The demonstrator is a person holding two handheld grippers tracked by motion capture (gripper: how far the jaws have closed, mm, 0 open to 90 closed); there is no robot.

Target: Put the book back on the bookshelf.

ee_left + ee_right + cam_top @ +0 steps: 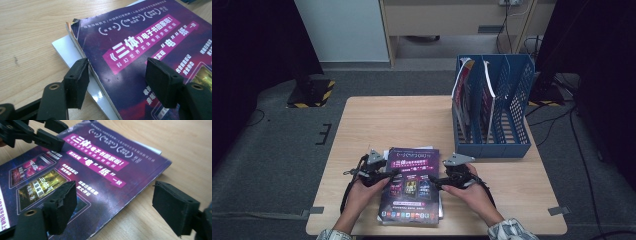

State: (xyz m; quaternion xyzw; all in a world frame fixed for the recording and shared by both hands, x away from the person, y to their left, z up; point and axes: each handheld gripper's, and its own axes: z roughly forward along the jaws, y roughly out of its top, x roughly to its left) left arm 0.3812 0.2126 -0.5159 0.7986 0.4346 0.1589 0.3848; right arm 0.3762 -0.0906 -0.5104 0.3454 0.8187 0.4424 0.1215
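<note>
Both forearms enter from the bottom of the high view, the left gripper (379, 176) and right gripper (451, 180) flanking the purple magazine (410, 190) at lower centre of the tabletop (387, 120). Each gripper's jaws stand apart, straddling a magazine edge, seemingly not pressing it.
</note>
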